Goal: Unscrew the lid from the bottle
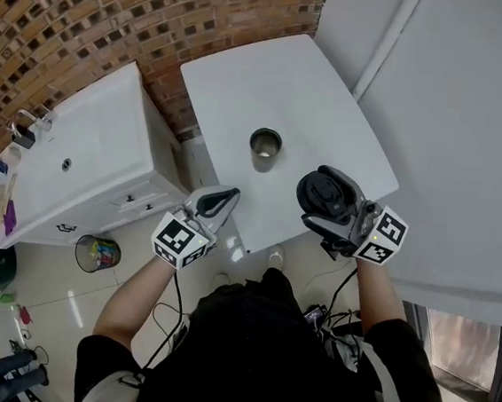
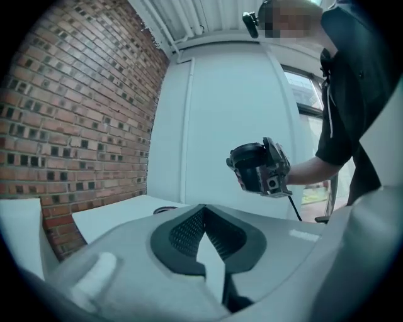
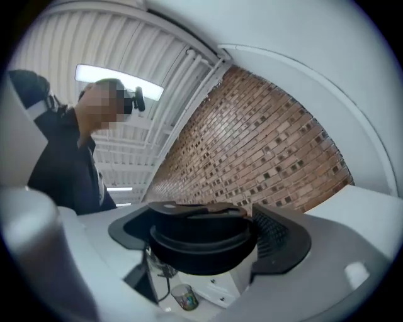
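Clamped wide on the black lid (image 3: 201, 242) in the right gripper (image 1: 325, 196), above the table's (image 1: 316, 87) near right edge. Clenched on nothing at the left gripper (image 1: 218, 199), by the near left edge. Ahead and between both, upright mid-table: the open bottle (image 1: 265, 147), apart from the lid. Beyond, brick wall (image 1: 93, 9); left, sink cabinet (image 1: 105, 149).

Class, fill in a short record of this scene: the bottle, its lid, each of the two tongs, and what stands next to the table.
bottle: dark cylindrical bottle, upright on the white table, mouth open
lid: round black lid, off the bottle, held in the air near the table's edge
right tongs: closed on the lid
left tongs: closed, nothing between them, clear of the bottle
beside the table: white basin cabinet, against the brick wall
task status: lid is removed
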